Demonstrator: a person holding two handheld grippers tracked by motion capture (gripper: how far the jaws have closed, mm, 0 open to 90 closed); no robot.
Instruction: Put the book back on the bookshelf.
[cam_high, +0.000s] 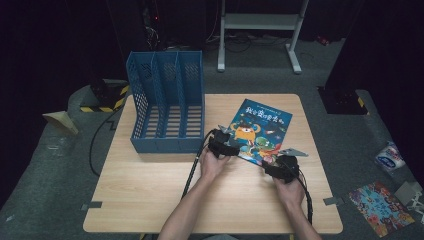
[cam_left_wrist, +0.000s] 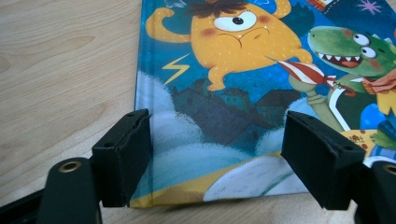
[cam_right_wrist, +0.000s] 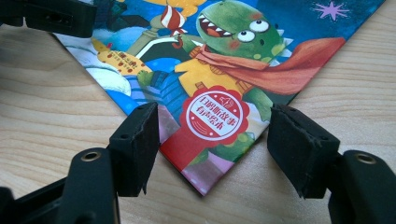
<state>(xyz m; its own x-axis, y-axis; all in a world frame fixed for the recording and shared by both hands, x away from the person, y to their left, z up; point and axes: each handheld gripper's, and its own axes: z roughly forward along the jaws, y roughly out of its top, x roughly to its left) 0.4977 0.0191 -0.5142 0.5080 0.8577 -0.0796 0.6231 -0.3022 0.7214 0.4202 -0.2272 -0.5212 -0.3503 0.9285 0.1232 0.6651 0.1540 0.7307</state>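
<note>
A colourful picture book with a yellow monster and a green dinosaur on its cover lies flat on the wooden table, right of centre. My left gripper is at the book's near left corner. In the left gripper view its jaws stand wide over the cover and the pads press on nothing. My right gripper is at the near right corner. In the right gripper view its jaws stand open on either side of that corner of the book.
A blue file rack with three slots stands at the back left of the table, close to the left hand. On the floor to the right lie another colourful book and a white packet. A white frame stands behind.
</note>
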